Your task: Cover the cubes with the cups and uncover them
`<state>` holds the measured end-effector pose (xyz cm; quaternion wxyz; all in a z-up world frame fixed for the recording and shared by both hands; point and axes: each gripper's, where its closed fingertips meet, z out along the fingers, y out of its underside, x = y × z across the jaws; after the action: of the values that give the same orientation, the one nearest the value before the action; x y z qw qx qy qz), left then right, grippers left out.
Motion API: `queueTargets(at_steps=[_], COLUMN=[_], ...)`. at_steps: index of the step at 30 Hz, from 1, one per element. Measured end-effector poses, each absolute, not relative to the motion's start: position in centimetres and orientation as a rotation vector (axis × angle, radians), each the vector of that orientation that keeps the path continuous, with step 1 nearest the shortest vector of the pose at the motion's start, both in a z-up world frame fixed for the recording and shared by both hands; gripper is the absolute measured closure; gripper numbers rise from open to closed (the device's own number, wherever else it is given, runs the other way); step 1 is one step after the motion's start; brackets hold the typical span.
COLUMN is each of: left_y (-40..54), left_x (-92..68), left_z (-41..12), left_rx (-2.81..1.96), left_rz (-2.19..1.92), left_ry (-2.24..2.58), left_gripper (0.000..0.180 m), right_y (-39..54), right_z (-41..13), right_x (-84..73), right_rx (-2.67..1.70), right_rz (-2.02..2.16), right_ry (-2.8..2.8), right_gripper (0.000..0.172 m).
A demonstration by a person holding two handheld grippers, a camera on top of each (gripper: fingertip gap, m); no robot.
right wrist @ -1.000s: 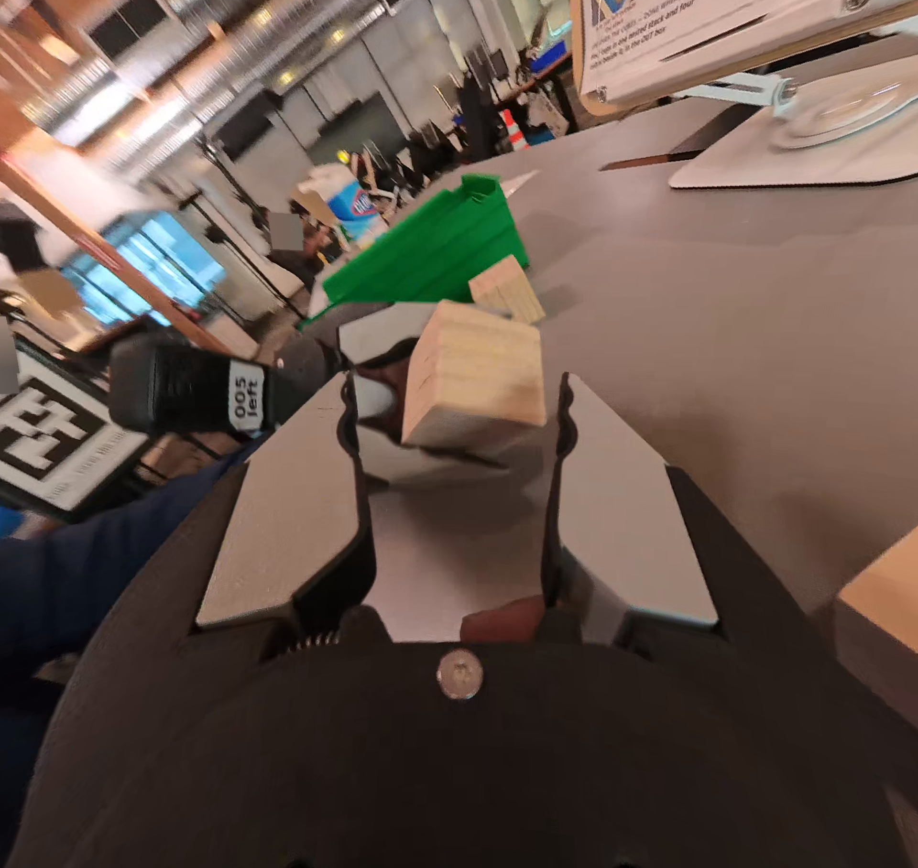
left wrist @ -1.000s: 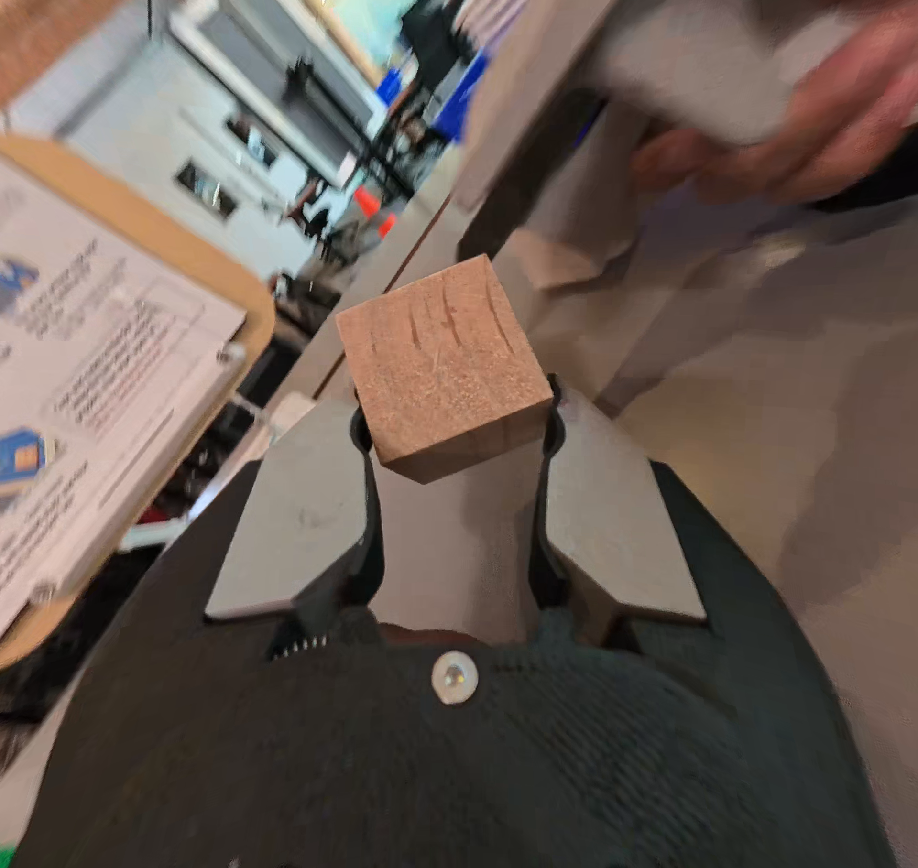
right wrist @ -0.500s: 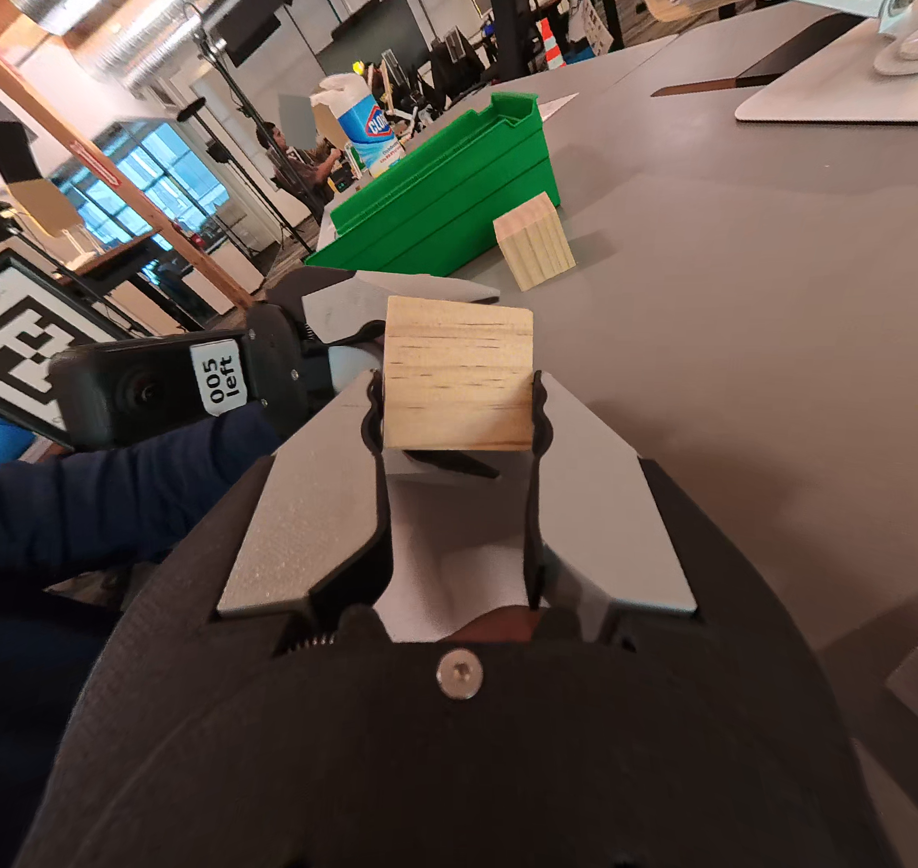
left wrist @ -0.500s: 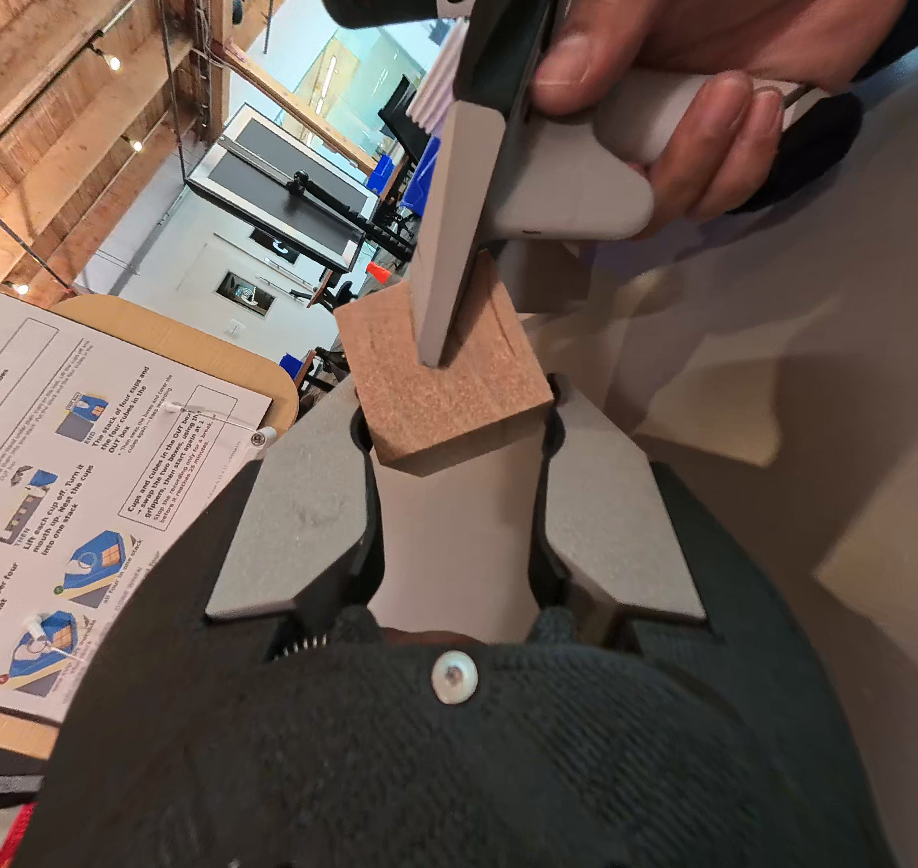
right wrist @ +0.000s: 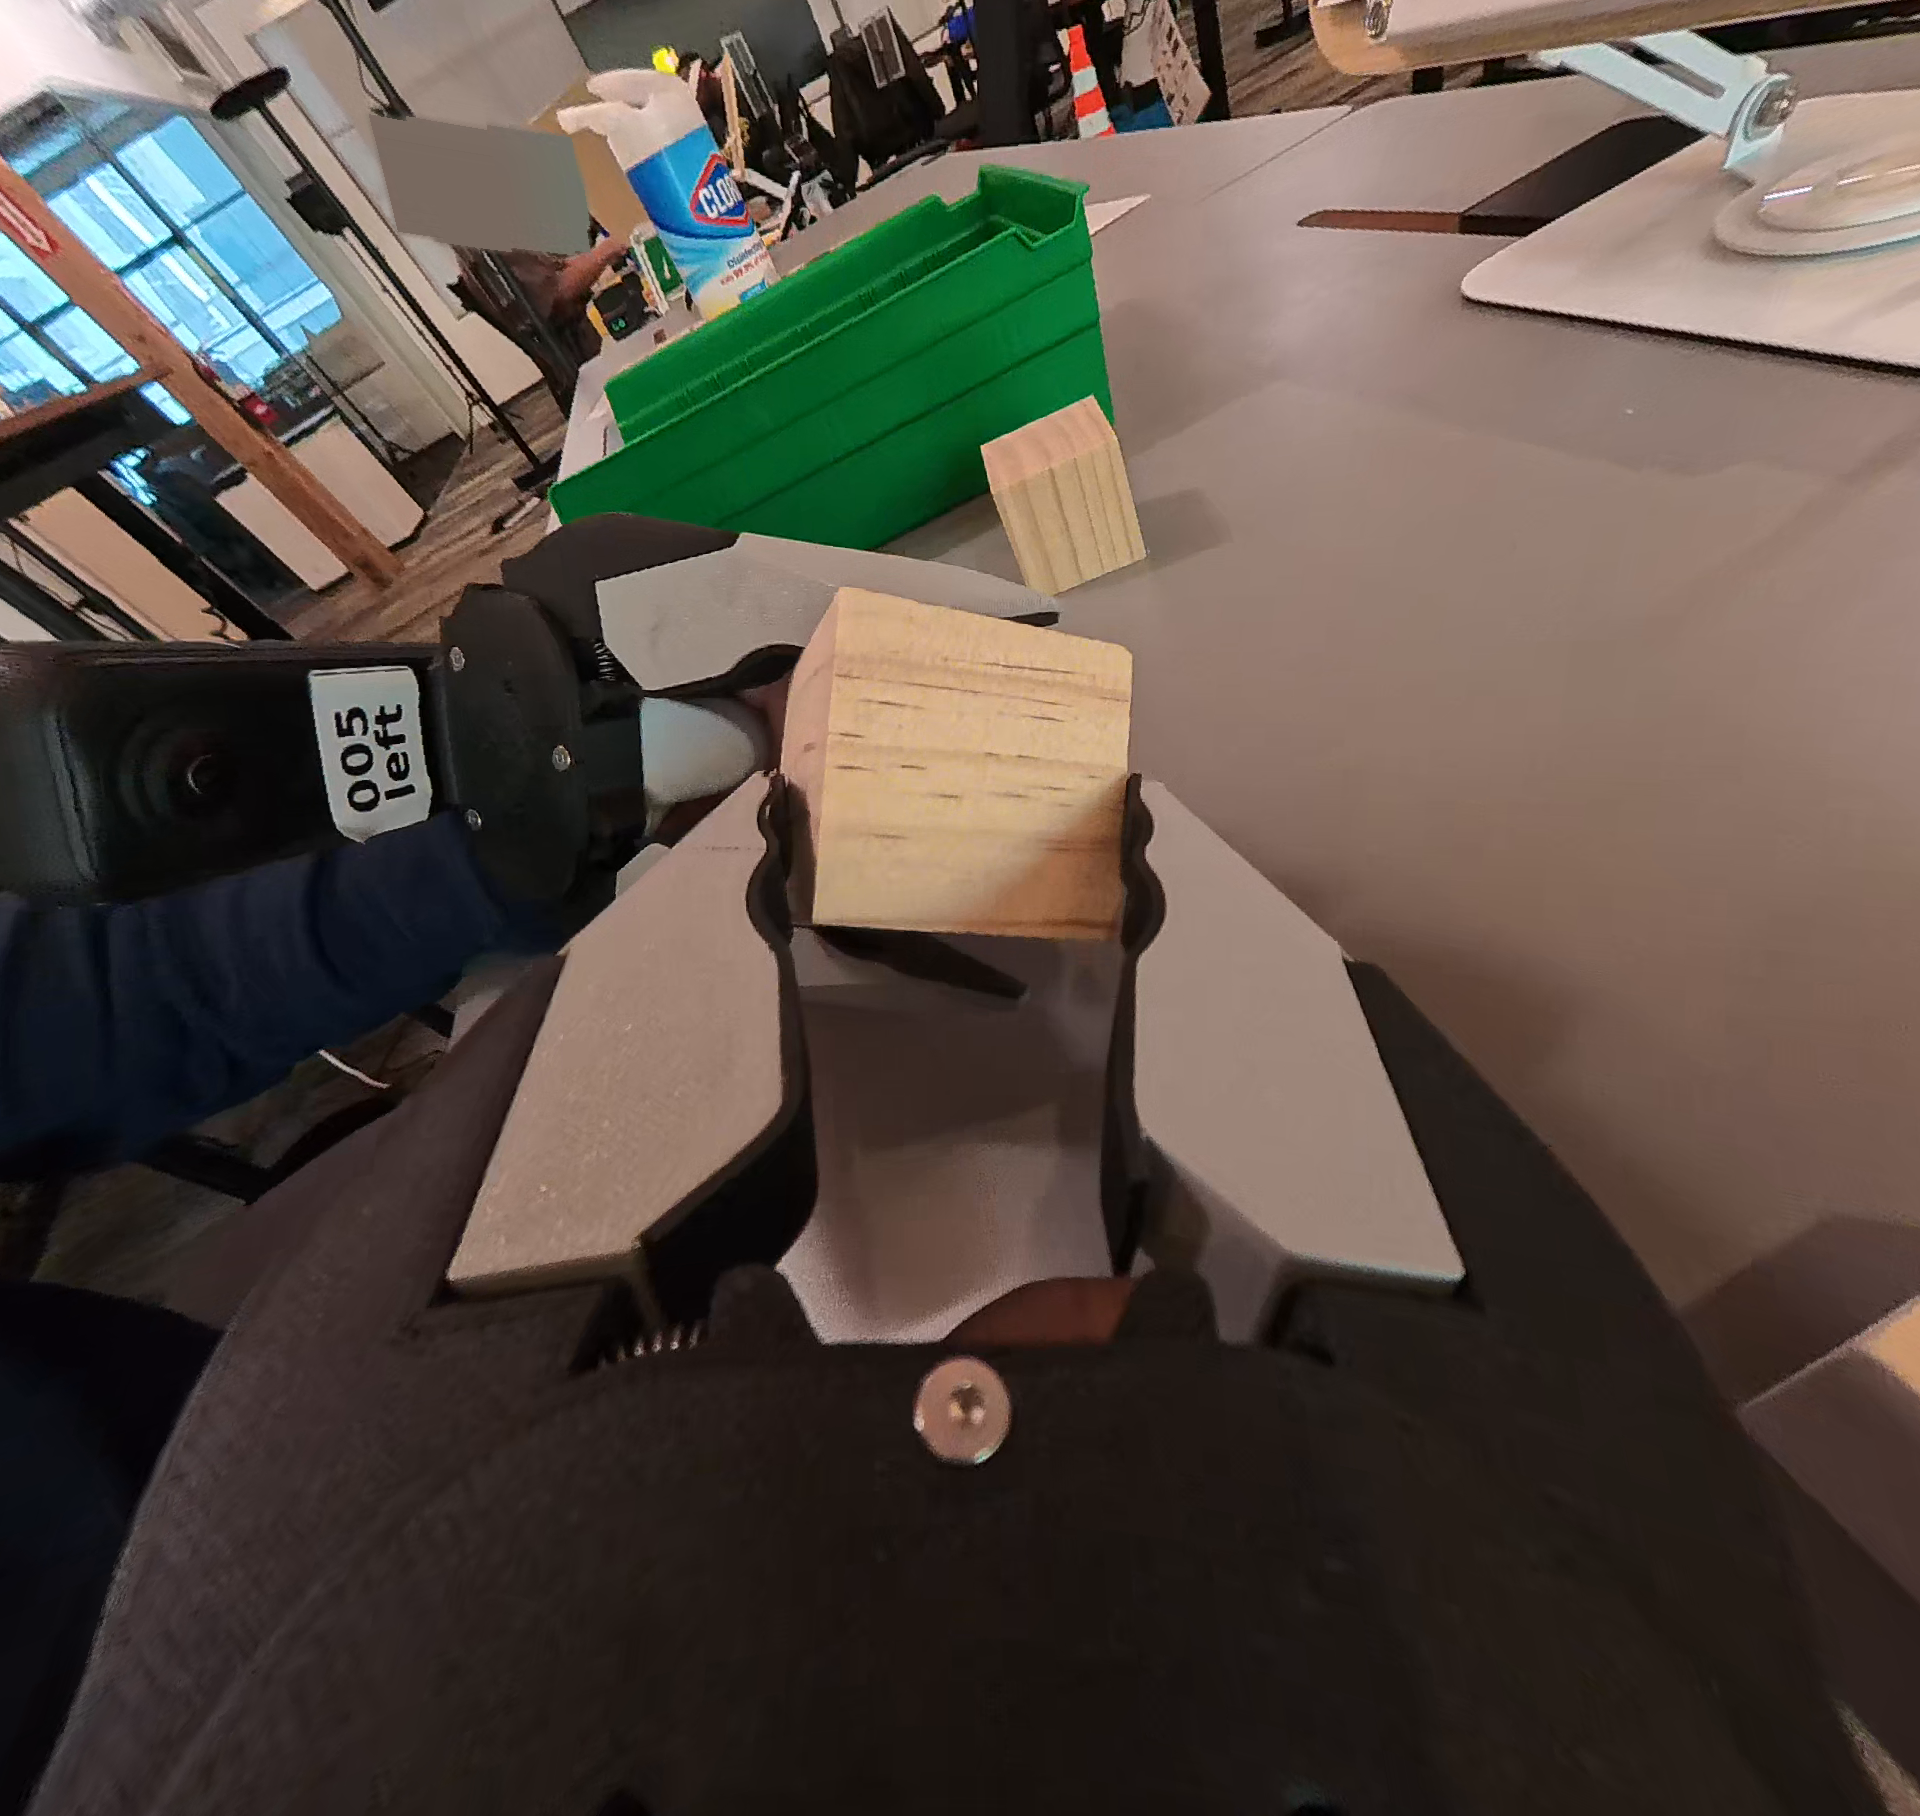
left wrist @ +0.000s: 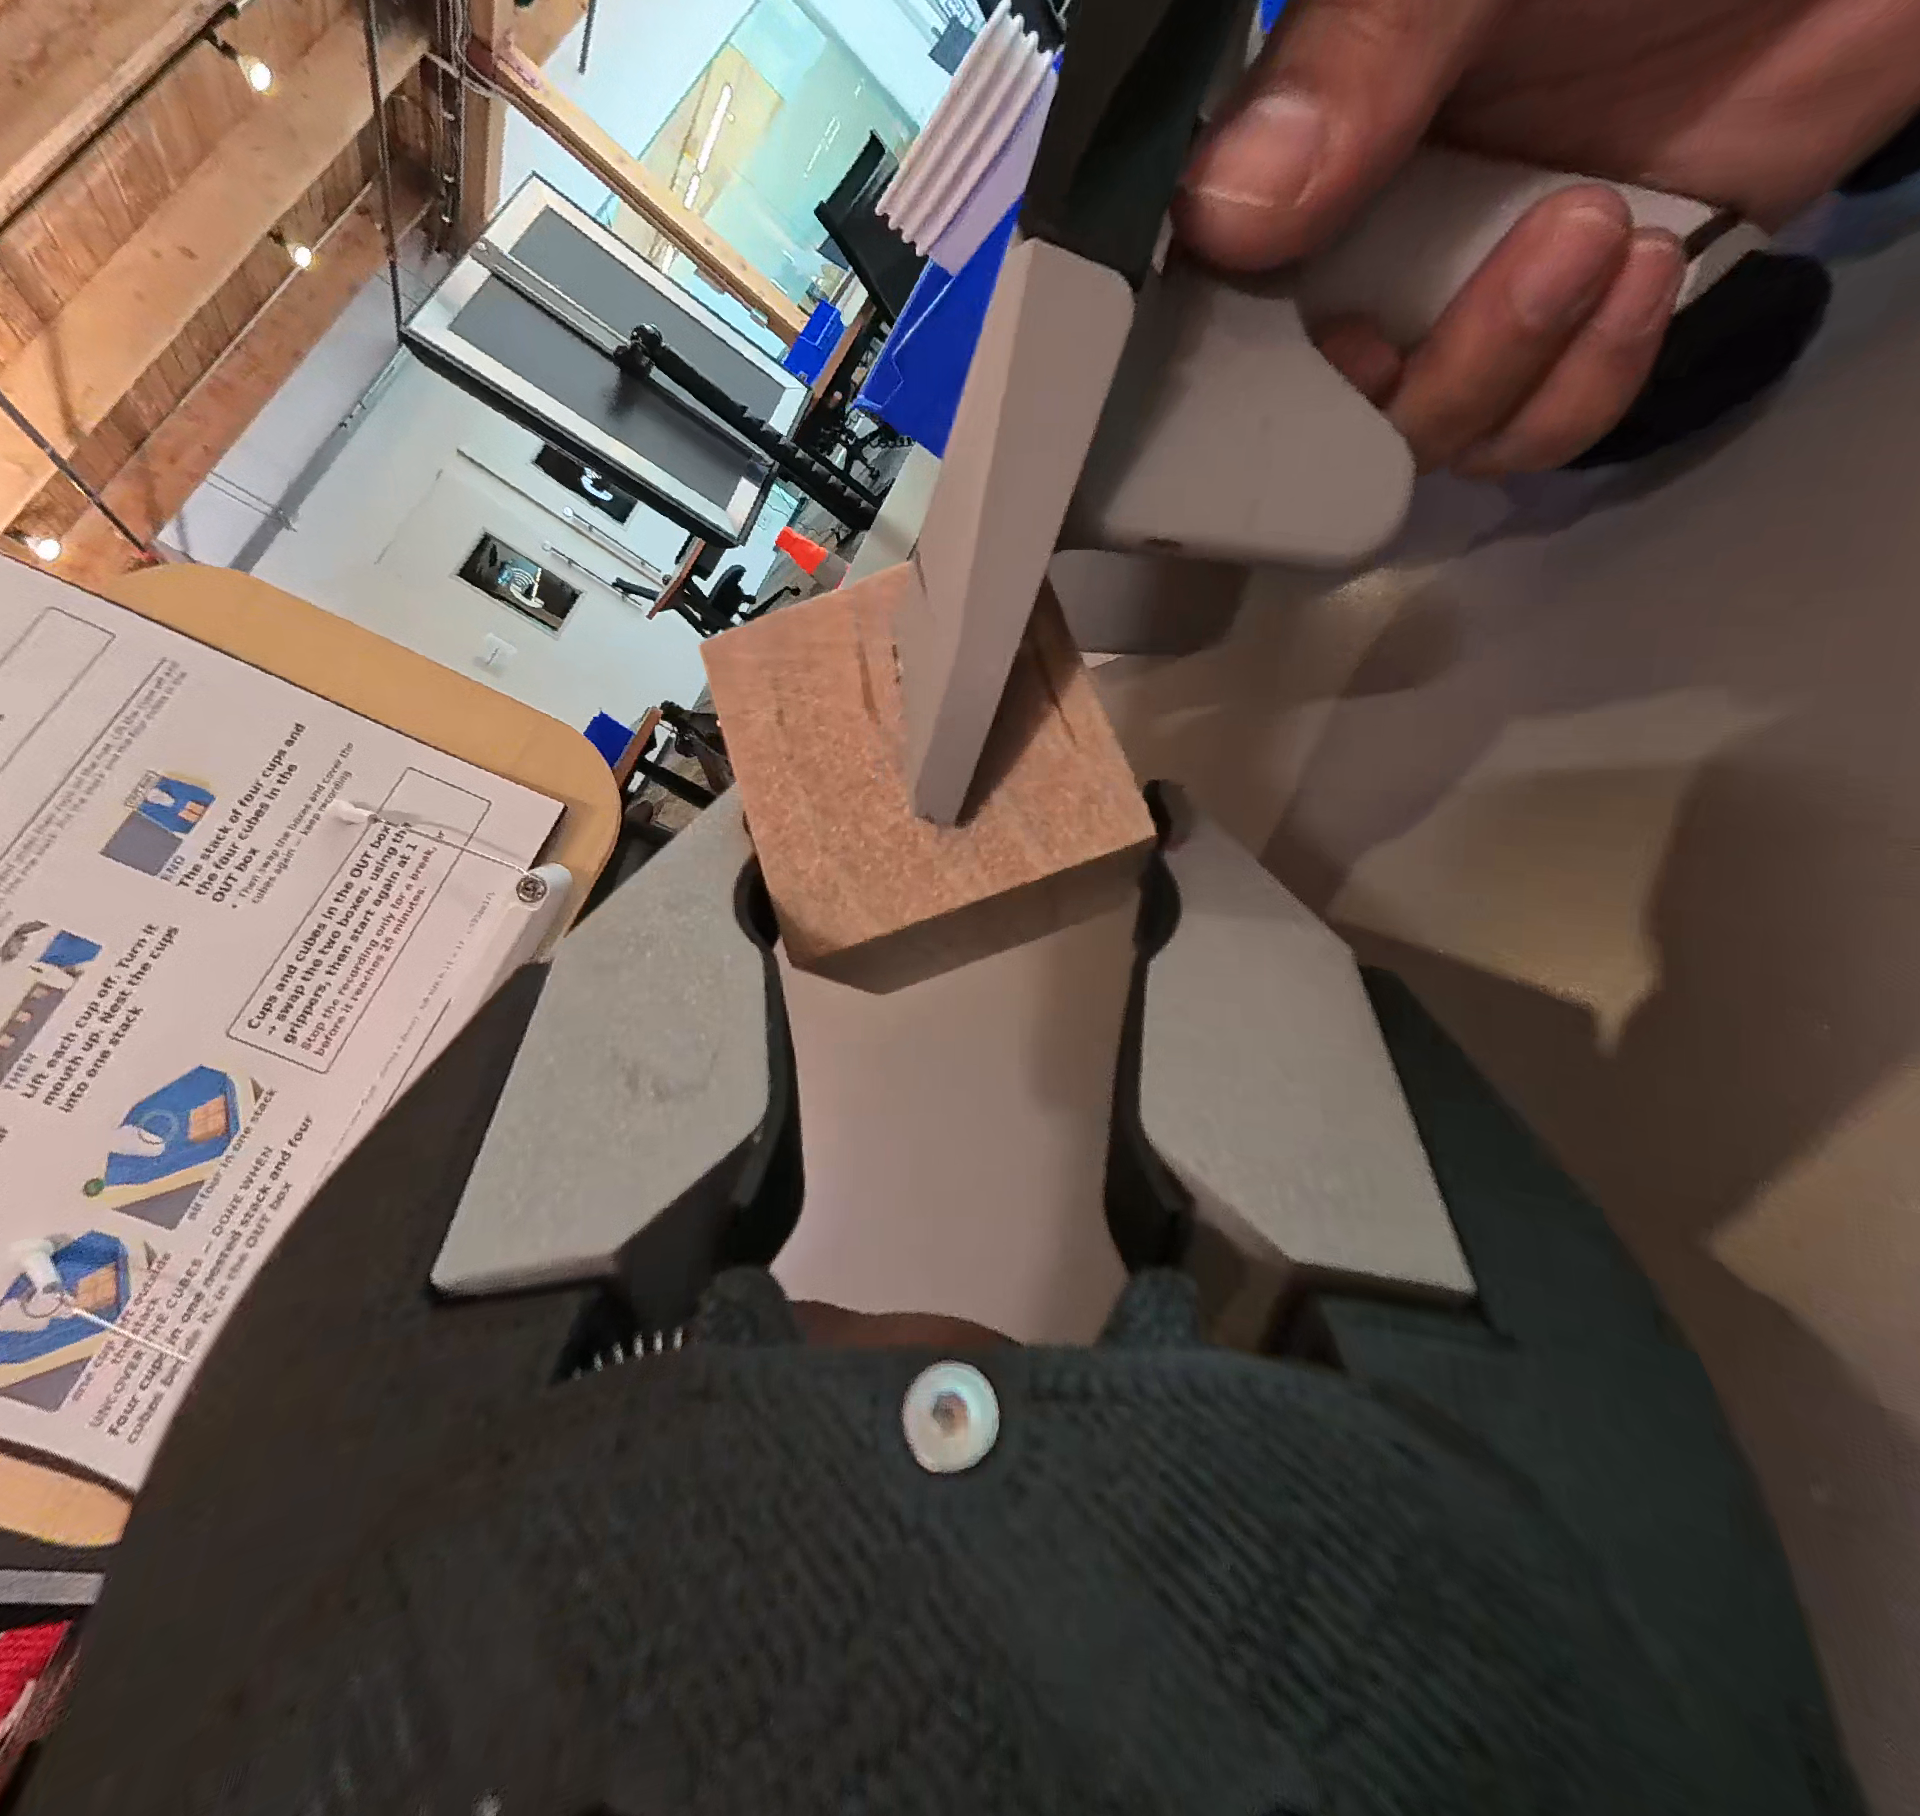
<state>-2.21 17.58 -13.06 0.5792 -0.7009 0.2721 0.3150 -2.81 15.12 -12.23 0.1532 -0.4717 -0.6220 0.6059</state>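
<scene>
Wooden cube [right wrist: 961, 764], pale with dark grain lines, is held above the grey bench [right wrist: 1507, 623] by both claws at once. The right claw [right wrist: 951, 857] grips it from the near side, its two black pads pressing on the left and right faces of the cube, so this claw is clenched on it. The left claw [left wrist: 954, 857] comes from the left side and also has the same cube [left wrist: 925, 790] between its grey fingers, both pads touching the cube sides, so it too is grasping the cube. In the left wrist view one grey finger [left wrist: 987, 540] of the right claw lies across the brown end face of the cube, and a hand [left wrist: 1538, 135] holds the handle of that claw. A second pale wooden cube [right wrist: 1062, 493] stands on the bench farther away, just beside a green plastic bin [right wrist: 852, 384]. Behind the bin is a white and blue wipes canister [right wrist: 691, 197]. A printed instruction sheet on a wooden board [left wrist: 208, 935] stands at the left in the left wrist view
</scene>
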Motion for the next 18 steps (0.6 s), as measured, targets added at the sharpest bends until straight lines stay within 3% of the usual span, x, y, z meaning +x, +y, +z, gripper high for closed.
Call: queueTargets(at_steps=[18], left_y=[16.9], left_x=[-1.4], left_z=[-10.8], left_rx=[-1.515], left_rz=[0.771], left_ry=[0.650], left_gripper=[0.115], right_y=[14.8], right_z=[-10.6], right_x=[-1.9], right_rx=[-1.410], right_rz=[2.064], right_ry=[-1.720], right_gripper=[0.112])
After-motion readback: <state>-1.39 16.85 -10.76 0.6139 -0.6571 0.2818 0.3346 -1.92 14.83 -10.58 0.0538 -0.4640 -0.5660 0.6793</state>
